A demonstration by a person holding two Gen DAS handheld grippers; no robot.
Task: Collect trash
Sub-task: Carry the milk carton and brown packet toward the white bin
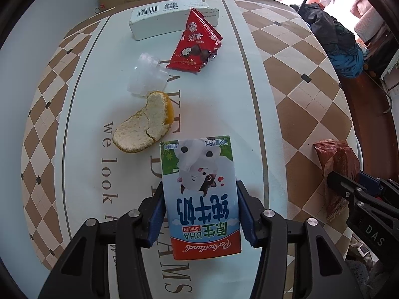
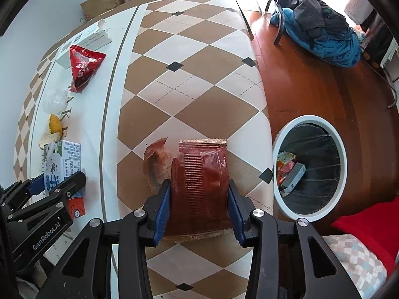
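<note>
My left gripper [image 1: 200, 199] is shut on a small milk carton [image 1: 199, 194], blue and white with a cartoon cow; the carton also shows in the right wrist view [image 2: 62, 167]. My right gripper [image 2: 199, 194] is shut on a brown-red snack wrapper [image 2: 199, 174], also in the left wrist view [image 1: 336, 172]. On the table lie an orange peel [image 1: 144, 122], a clear plastic cup [image 1: 147, 74] on its side, a red triangular snack bag [image 1: 197, 42] and a white box [image 1: 172, 17]. A white-rimmed trash bin [image 2: 310, 168] stands on the floor right of the table, with some trash inside.
The table has a checkered brown-and-white cloth [image 2: 194, 79] with a white centre strip. A pile of blue and black clothes [image 2: 321, 25] lies on the wooden floor beyond the bin. A red cloth [image 2: 369, 226] is at the lower right.
</note>
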